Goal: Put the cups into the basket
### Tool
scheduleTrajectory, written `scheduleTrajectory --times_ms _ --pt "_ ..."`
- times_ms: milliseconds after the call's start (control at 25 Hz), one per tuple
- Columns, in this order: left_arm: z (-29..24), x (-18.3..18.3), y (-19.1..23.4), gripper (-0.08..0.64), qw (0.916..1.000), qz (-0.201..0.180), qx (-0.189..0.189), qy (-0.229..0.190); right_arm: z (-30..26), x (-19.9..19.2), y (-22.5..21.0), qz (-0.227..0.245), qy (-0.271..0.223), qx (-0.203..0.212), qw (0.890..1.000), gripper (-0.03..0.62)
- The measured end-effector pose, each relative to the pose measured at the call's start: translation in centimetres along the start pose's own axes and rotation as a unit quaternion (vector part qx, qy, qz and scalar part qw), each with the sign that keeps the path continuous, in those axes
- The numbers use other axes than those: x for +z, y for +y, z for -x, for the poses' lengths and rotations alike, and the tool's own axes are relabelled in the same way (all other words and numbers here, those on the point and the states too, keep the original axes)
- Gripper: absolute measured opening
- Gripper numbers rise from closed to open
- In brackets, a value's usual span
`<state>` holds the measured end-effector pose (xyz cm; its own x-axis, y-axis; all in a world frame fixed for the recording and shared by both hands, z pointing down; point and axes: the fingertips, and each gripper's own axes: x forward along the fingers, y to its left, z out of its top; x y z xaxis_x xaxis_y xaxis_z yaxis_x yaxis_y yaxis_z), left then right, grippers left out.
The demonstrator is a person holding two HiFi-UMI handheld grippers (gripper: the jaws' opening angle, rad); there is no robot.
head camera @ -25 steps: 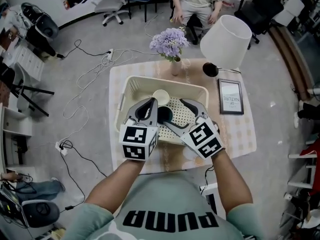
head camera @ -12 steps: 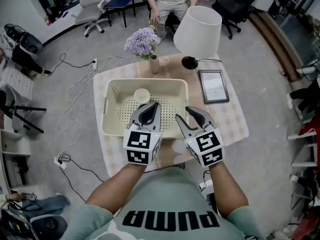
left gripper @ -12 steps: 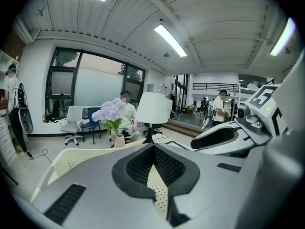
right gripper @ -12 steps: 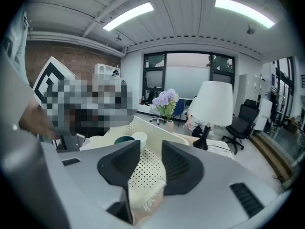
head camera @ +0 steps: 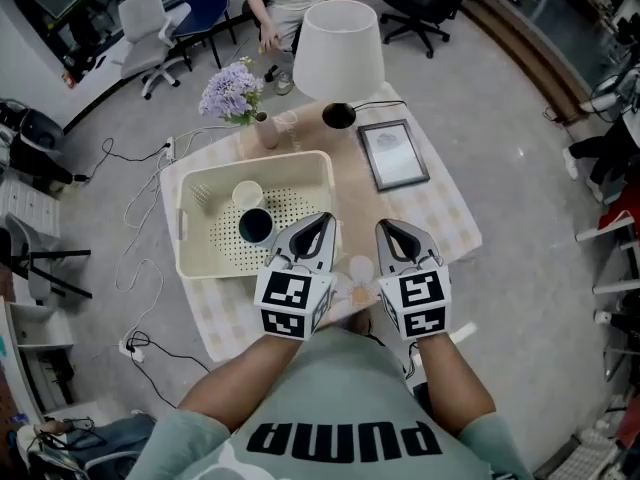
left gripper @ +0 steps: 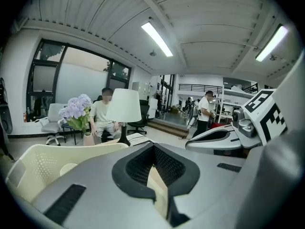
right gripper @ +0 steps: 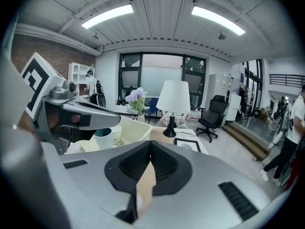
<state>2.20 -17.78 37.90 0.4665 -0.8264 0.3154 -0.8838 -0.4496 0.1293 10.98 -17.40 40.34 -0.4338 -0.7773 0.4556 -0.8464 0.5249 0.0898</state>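
Basket point(head camera: 225, 268), cream with a perforated floor: set on the left half of the checked table point(head camera: 445, 218), its left wall close to that table edge. Two cups are contained in it, both upright and towards the far side: a cream cup point(head camera: 247, 195) and, just beside it on the nearer side, a dark teal cup point(head camera: 255, 225). Left gripper point(head camera: 320, 224): jaws are seen pressed together with nothing in them, and the tips are held just beside the basket's near right corner, outside the wall. Right gripper point(head camera: 388, 230): jaws have just been closing and are met, with nothing caught between them; it is held above the table's near edge, apart from the left gripper. A small pale round object point(head camera: 358, 266), kind not determinable, is seen on the cloth between the two. The far edge is taken up by a vase of flowers point(head camera: 235, 93), a lamp point(head camera: 338, 33) and a picture frame point(head camera: 393, 155). Bare cloth is found from the right gripper out to the table's right corner.
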Motion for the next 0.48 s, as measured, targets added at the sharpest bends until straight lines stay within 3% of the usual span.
scheduleTrajectory --times_ms 280,480 --pt "-1.2 -1.0 -5.2 0.002 0.9997 -0.013 -0.018 0.003 2.5 -1.7 -2.2 -0.028 -0.015 -0.007 0.999 0.015" --pt "-0.9 -1.7 -7.2 0.002 0.9998 -0.020 0.001 0.003 3.5 -3.4 -2.5 -0.029 -0.021 0.008 0.999 0.015"
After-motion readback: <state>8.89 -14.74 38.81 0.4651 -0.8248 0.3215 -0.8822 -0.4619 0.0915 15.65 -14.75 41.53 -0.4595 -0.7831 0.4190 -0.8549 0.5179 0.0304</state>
